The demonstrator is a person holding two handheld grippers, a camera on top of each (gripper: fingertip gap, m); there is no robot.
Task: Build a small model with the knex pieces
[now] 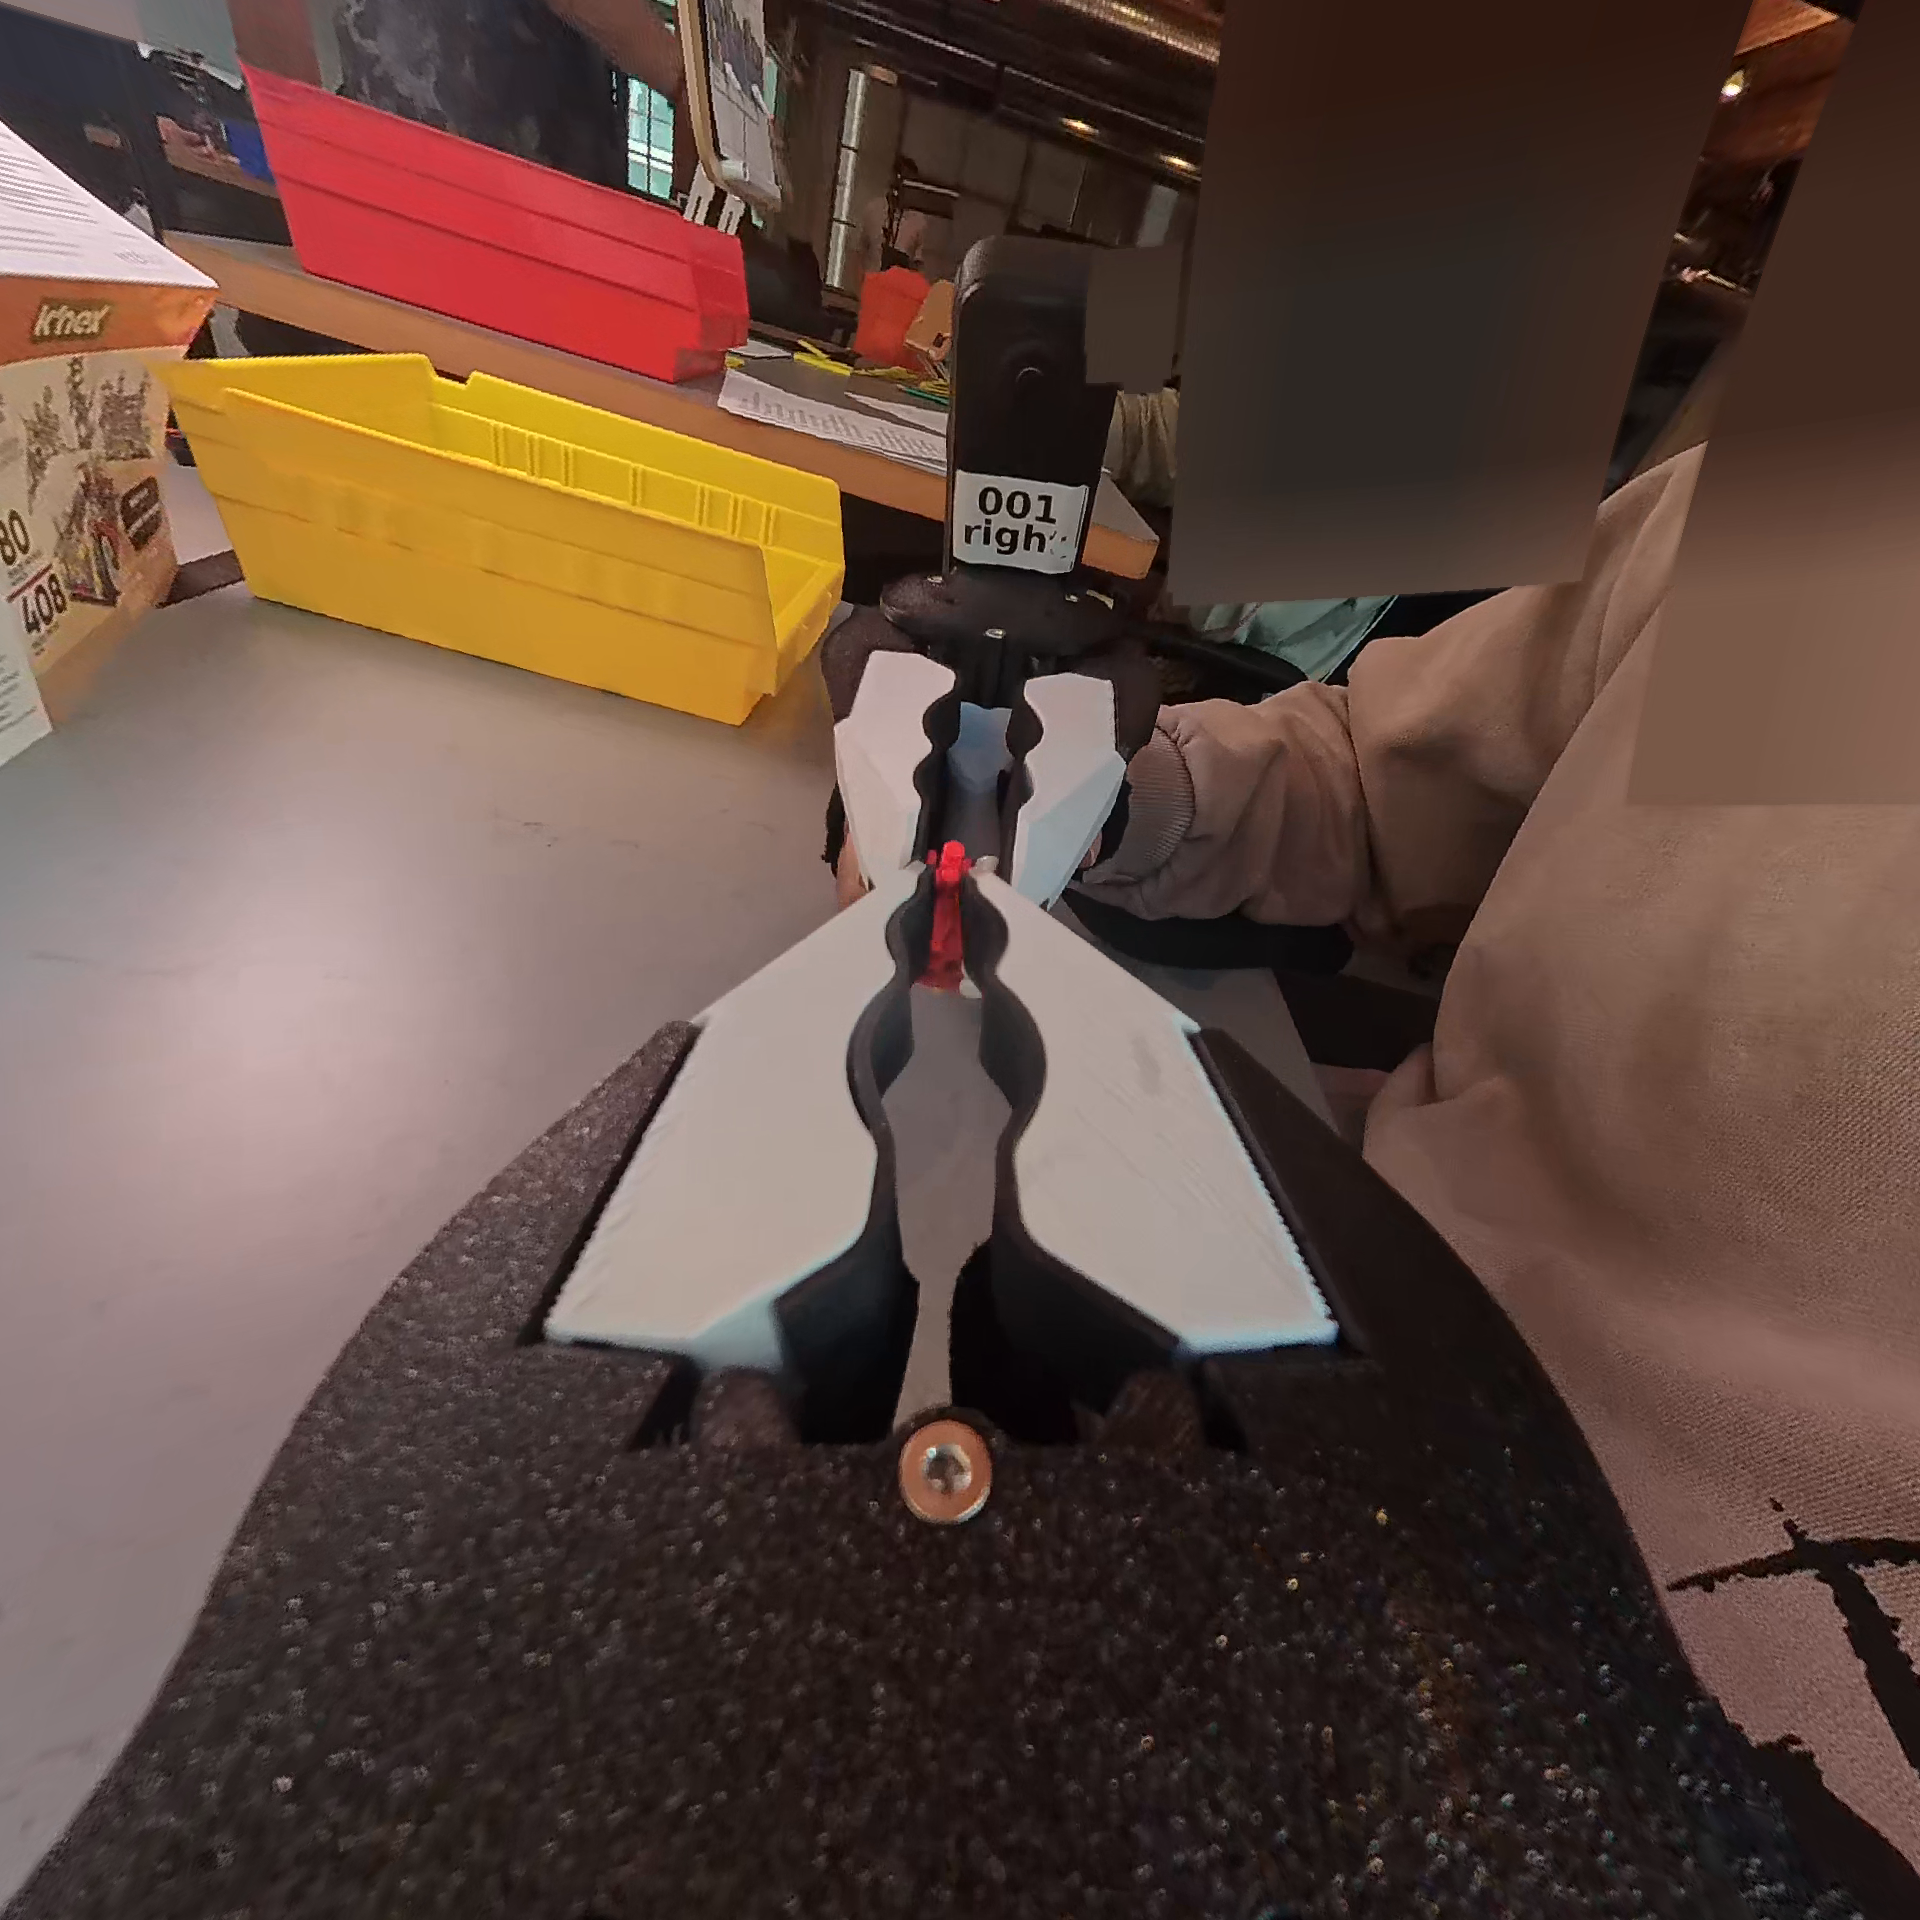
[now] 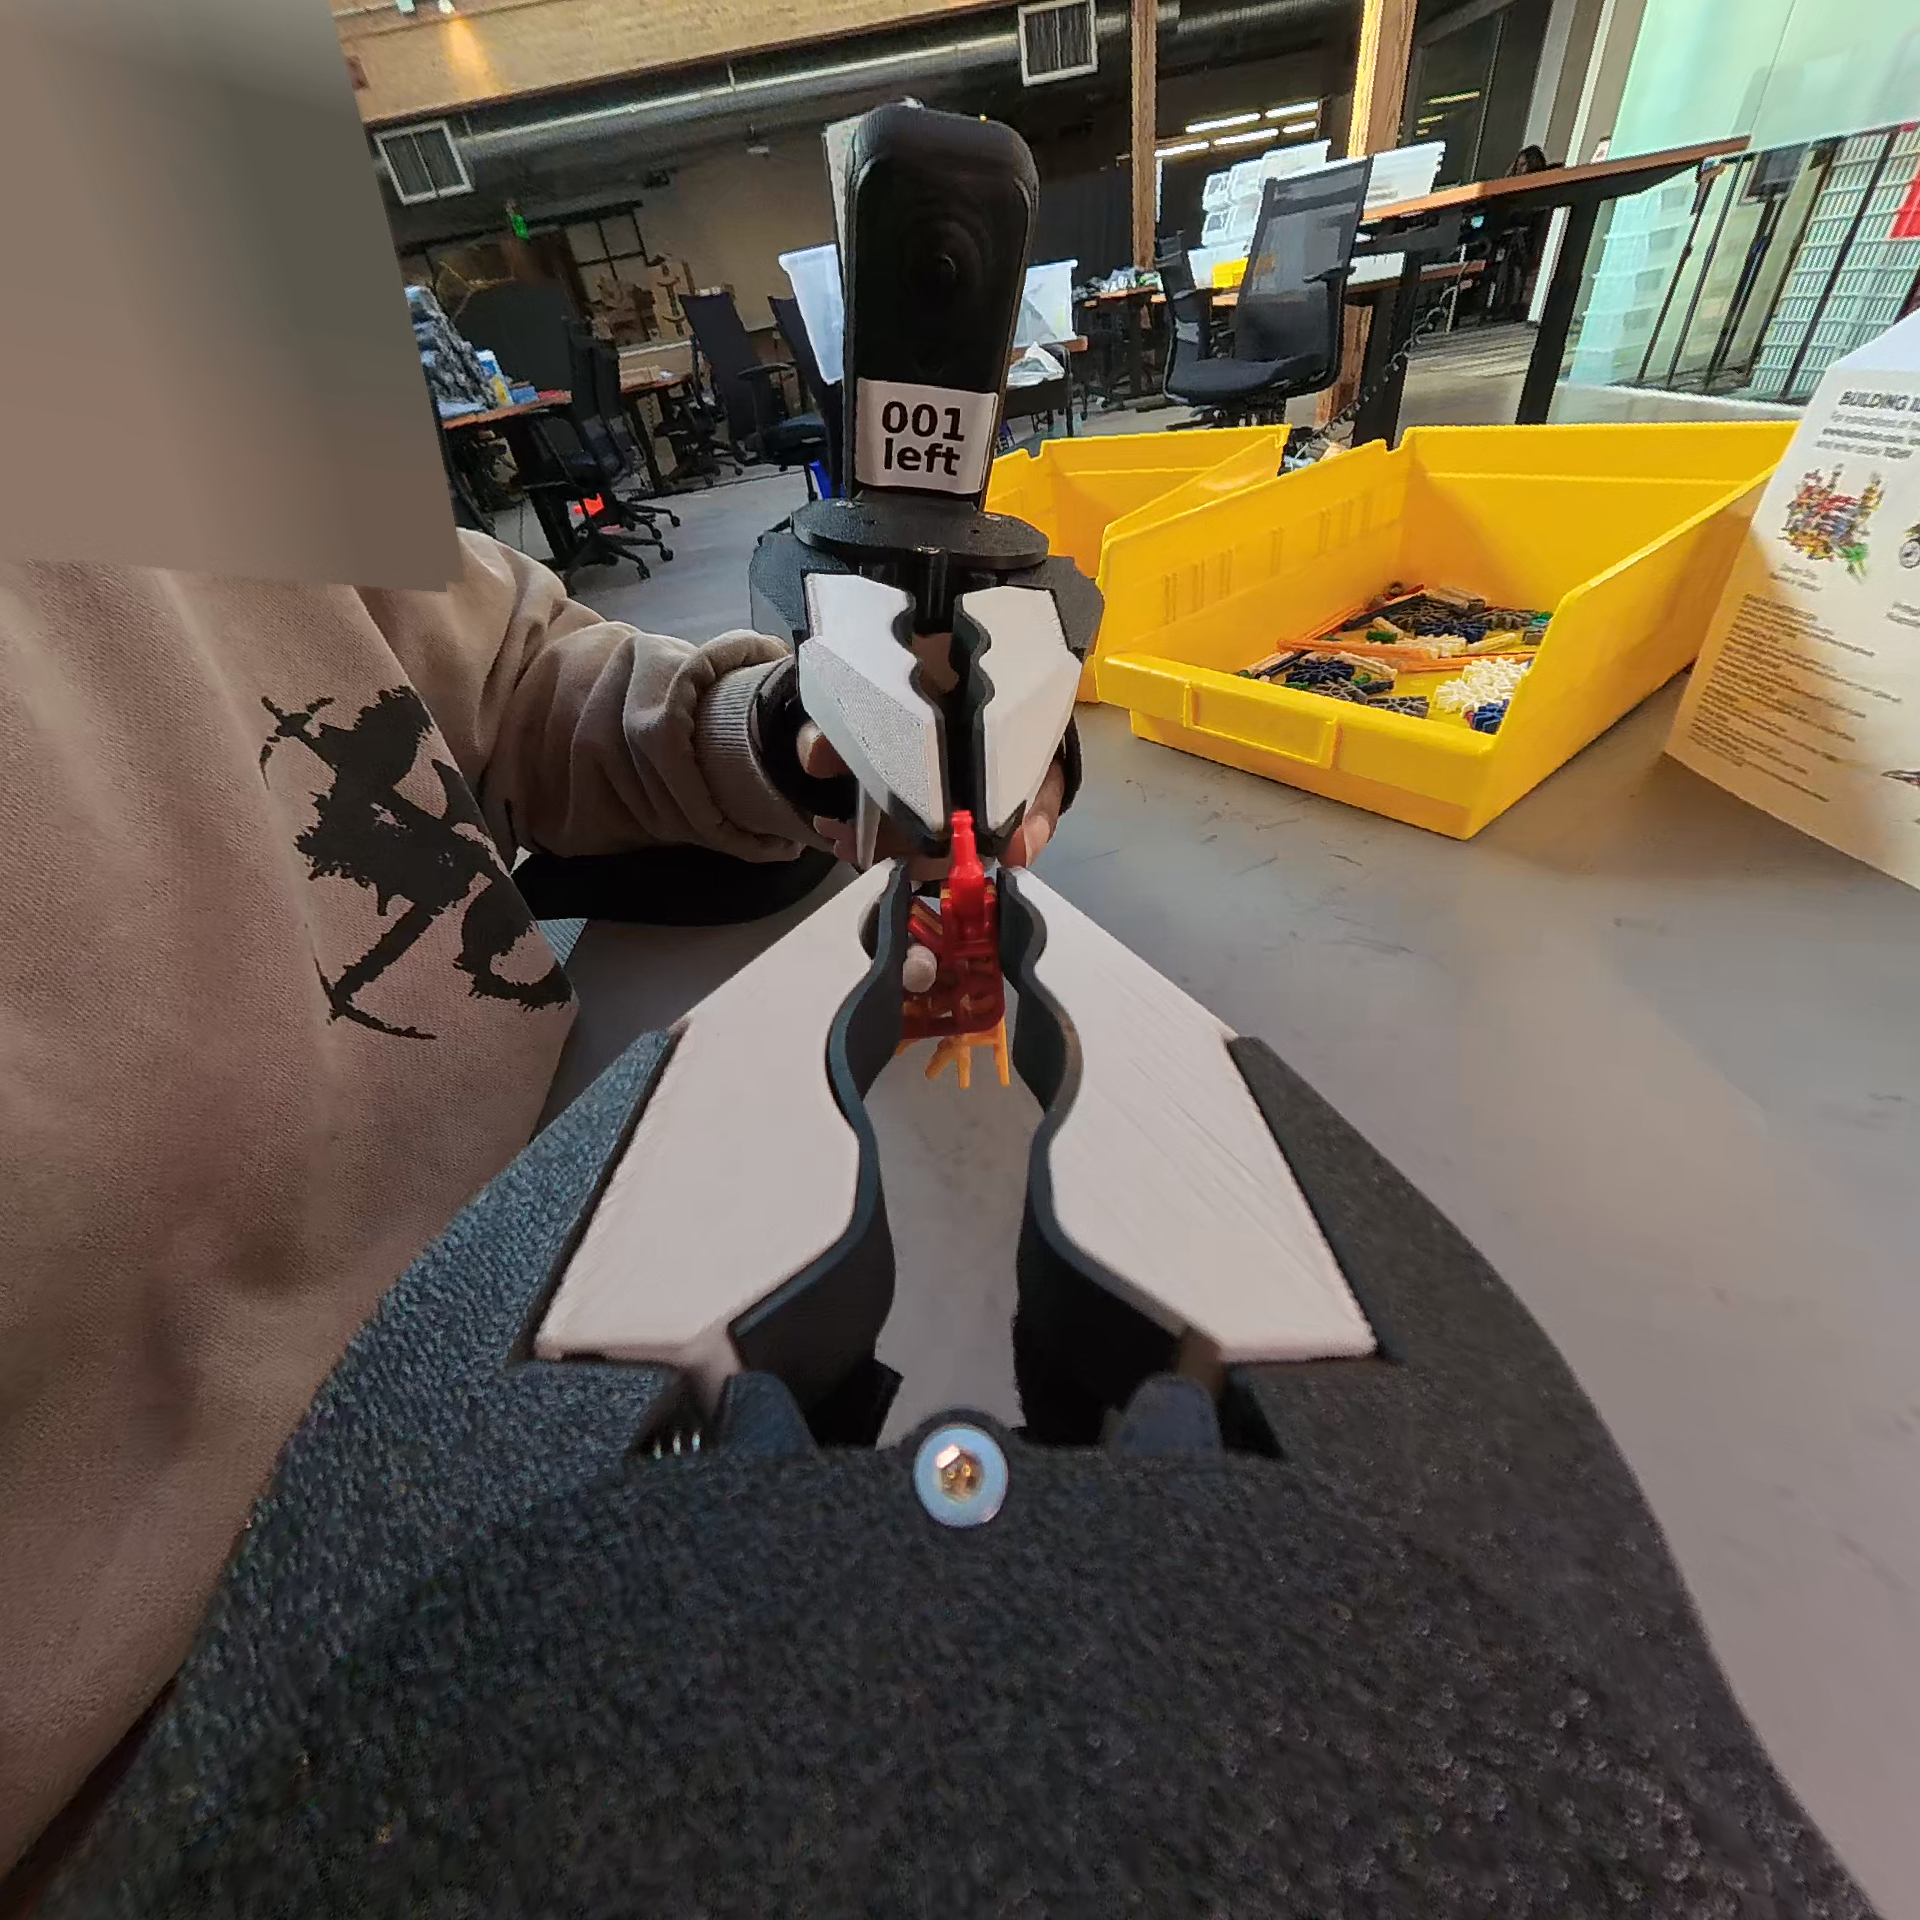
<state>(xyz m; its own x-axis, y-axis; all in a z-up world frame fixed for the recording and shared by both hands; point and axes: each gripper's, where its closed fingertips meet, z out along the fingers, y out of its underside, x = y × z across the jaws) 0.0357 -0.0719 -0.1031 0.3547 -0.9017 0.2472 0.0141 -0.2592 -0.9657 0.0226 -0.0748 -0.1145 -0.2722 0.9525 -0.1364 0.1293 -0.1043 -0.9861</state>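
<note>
Red plastic rod (image 1: 948, 920) sits nipped between the tips of the left gripper (image 1: 948, 935), whose jaws are drawn close around it, held above the grey table (image 1: 364, 935). The right gripper (image 2: 956, 935) faces it tip to tip and is clamped on a small cluster of red and orange toy connectors (image 2: 956, 997), with the rod's end (image 2: 964, 852) poking up between the two tools. Judging by that head-on stance, the two pieces are being held in line with one another so the rod meets the cluster; whether they are already joined cannot be told.

Only the right wrist view shows the cluster itself, its orange spokes hanging below the fingers, and the yellow bin (image 2: 1444, 644) holding loose construction pieces, with a second yellow bin (image 2: 1132, 468) behind it and a printed leaflet (image 2: 1808, 623) at the right edge. The left wrist view instead shows a yellow bin (image 1: 499, 540) from its side, contents hidden, a red bin (image 1: 468, 229) on a wooden-topped table behind, and the toy set's box (image 1: 73, 468) at the left. Both views show the person's beige sleeve (image 1: 1299, 810) close by.
</note>
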